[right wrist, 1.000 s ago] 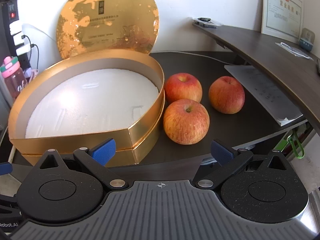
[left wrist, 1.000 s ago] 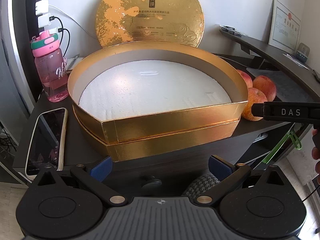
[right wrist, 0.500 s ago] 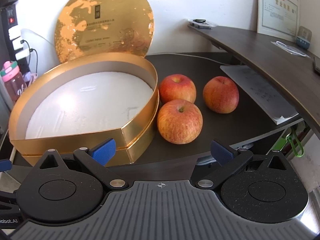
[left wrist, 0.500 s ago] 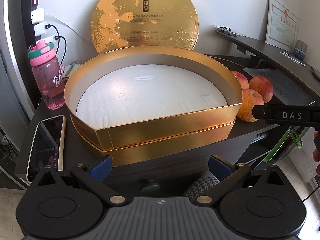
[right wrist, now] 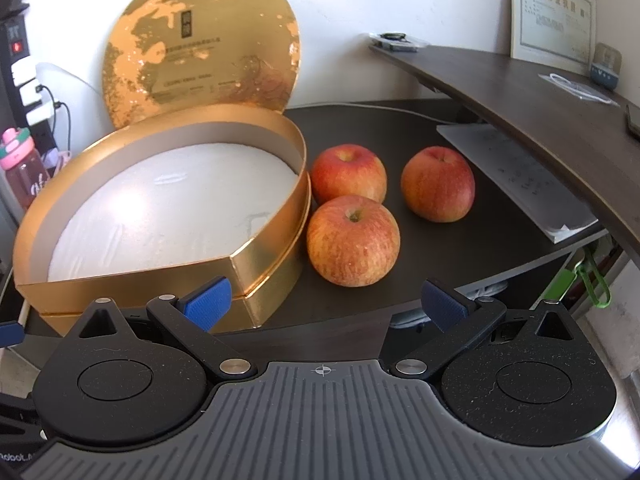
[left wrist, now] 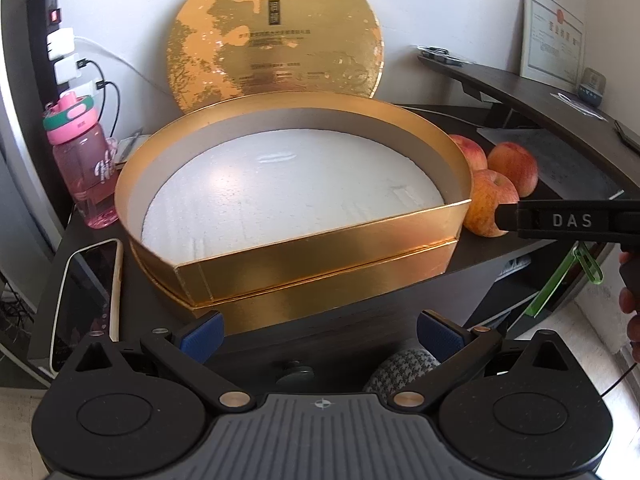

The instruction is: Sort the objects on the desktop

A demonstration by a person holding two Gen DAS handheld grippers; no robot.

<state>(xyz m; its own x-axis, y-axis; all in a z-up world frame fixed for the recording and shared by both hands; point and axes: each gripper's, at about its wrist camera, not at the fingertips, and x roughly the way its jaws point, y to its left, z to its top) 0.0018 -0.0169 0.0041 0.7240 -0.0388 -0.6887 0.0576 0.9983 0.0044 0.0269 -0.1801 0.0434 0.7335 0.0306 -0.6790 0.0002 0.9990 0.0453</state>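
Dark desk [right wrist: 420, 128] against a white wall; open gold box [left wrist: 320, 248] at centre frame, its round lid [left wrist: 276, 36] propped behind, three apples [right wrist: 354, 240] just right of it. Left gripper [left wrist: 318, 334] and right gripper [right wrist: 325, 300]: jaws spread wide, holding nothing

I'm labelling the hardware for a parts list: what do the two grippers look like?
Both look alike: left gripper and right gripper have black linkage arms, blue ribbed fingertips, silver pivot pins and a grey ribbed body. The right one's side reads "DAS".
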